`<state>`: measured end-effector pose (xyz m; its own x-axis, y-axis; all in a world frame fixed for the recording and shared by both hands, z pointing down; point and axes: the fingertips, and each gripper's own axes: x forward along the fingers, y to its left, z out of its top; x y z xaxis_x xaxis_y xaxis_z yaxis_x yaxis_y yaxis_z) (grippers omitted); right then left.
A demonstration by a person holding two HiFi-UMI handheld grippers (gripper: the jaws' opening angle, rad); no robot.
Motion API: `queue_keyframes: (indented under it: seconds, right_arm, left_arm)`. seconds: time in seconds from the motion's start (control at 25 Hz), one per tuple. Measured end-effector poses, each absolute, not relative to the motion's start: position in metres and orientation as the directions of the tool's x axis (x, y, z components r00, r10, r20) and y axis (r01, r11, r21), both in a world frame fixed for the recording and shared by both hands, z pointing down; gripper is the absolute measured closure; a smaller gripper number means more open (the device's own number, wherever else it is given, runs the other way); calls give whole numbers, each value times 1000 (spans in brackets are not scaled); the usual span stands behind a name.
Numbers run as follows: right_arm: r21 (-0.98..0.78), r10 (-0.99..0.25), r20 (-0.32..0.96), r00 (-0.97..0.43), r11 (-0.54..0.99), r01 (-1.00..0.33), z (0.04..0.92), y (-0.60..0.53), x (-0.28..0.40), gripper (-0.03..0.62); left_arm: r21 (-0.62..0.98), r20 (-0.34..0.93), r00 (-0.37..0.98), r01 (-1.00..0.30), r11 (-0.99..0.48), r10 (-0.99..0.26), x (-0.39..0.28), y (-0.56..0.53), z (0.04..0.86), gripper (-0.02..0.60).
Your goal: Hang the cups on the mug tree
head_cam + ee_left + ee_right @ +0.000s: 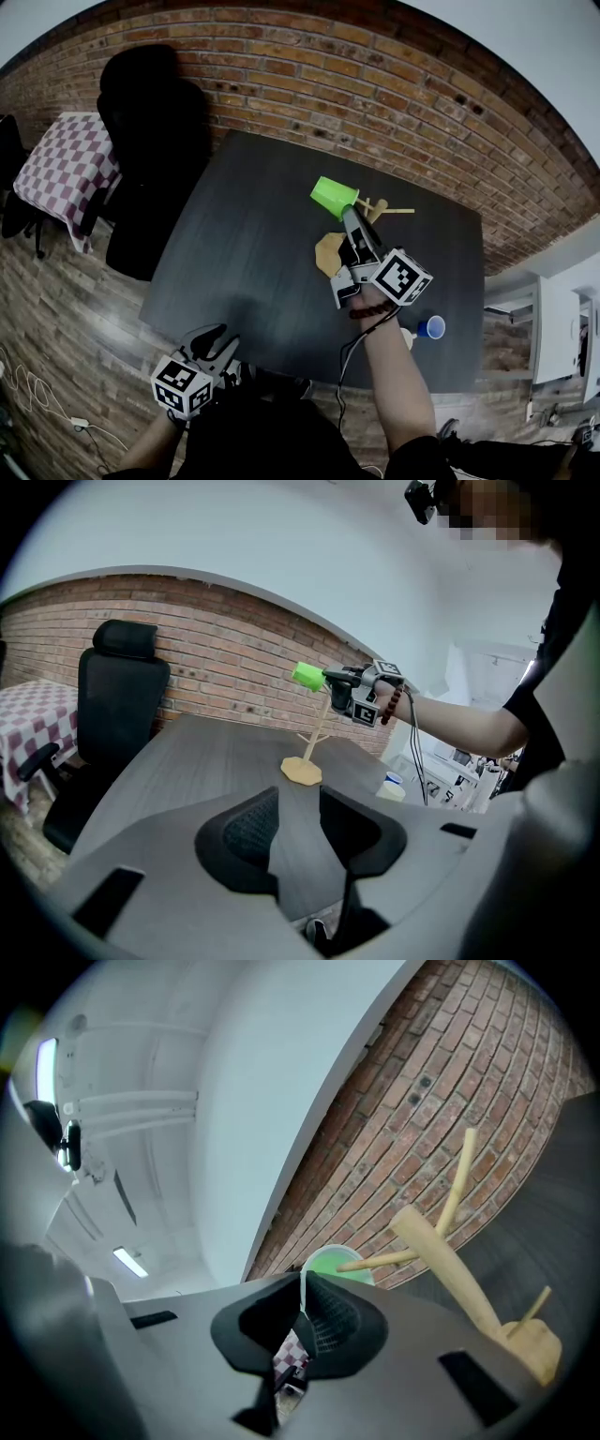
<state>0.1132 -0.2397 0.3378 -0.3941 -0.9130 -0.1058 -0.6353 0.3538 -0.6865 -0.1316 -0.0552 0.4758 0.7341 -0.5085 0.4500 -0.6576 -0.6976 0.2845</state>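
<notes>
My right gripper (345, 217) is shut on the rim of a bright green cup (334, 197), which it holds on its side in the air above the dark table (244, 244). Right beside the cup stands the wooden mug tree (330, 253). In the right gripper view a branch (375, 1261) of the mug tree (450, 1260) points into the mouth of the green cup (342, 1265), whose thin wall is pinched in my right gripper (304, 1288). A blue cup (430, 327) and a white cup (408, 337) stand near the table's front right. My left gripper (211, 352) hovers open and empty at the front left edge.
A black office chair (150, 122) stands off the table's left side, and a checked tablecloth (66, 169) lies further left. A brick wall (375, 84) runs behind the table. From the left gripper view, the mug tree (314, 733) and the white cup (392, 787) stand across the table.
</notes>
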Motion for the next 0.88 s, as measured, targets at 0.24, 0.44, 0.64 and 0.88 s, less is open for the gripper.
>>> queue_keyframes:
  seconds: [0.24, 0.44, 0.64, 0.88]
  right_arm:
    - [-709, -931, -108, -349, 318, -630, 345, -235, 135, 554]
    - [-716, -932, -118, -344, 319, -621, 346, -232, 144, 554]
    - [-707, -949, -75, -308, 268, -654, 357, -226, 161, 554]
    - [-741, -953, -84, -289, 254, -622, 365, -222, 167, 554]
  left_arm:
    - [281, 453, 738, -650, -706, -500, -125, -56, 476, 436]
    - [284, 456, 744, -642, -713, -488, -119, -56, 476, 436]
    - [287, 457, 750, -634, -718, -479, -111, -57, 478, 436]
    - [296, 464, 753, -629, -719, -467, -108, -54, 480, 436]
